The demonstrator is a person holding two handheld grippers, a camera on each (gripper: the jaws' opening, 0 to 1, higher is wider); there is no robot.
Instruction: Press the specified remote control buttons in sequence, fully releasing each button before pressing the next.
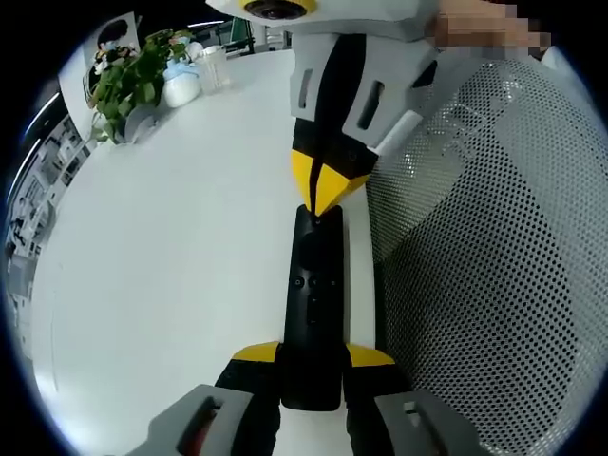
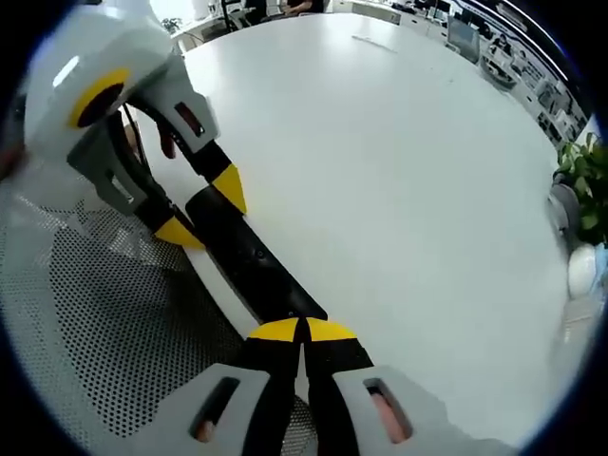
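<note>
Close opposing views (shared remote)

We take this for an open office: a broad white table runs toward rows of desks with monitors, a perforated mesh chair back stands at its edge, and a potted plant sits by framed pictures.

The remote control is a long, slim black bar with small round buttons midway along its face. It lies face up along the white table's edge, beside the perforated mesh chair back.
</note>
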